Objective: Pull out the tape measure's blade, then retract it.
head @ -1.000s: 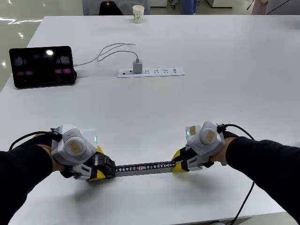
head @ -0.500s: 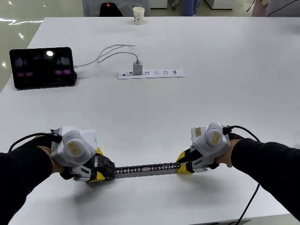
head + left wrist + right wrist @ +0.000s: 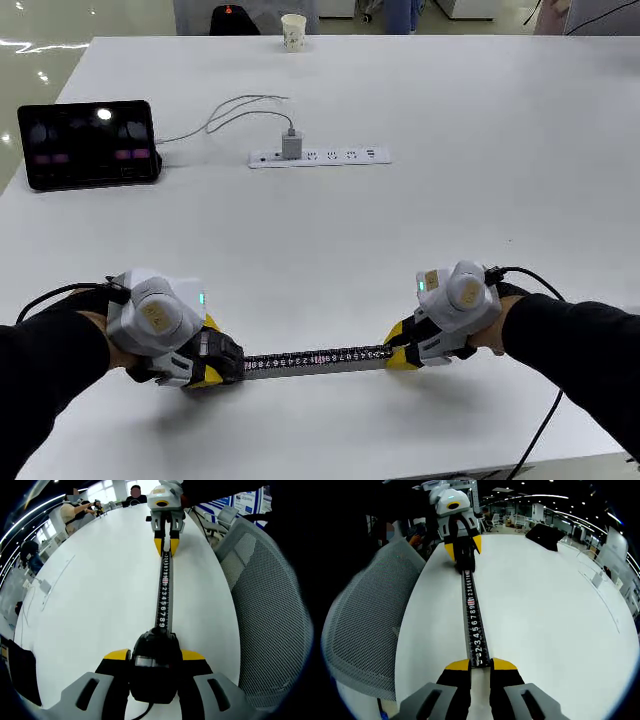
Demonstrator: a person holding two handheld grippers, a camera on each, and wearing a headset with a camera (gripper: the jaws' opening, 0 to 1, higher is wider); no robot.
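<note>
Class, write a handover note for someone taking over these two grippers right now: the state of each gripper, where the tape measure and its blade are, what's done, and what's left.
Left gripper: shut on the tape measure case, near the front edge of the white table.
Right gripper: shut on the end of the blade.
Blade: stretched straight between the two grippers, low over the table, numbers facing up.
Done: blade partly pulled out.
Left: pull further if more length is wanted, then bring the right gripper back toward the case so the blade retracts, probably best done slowly.
</note>
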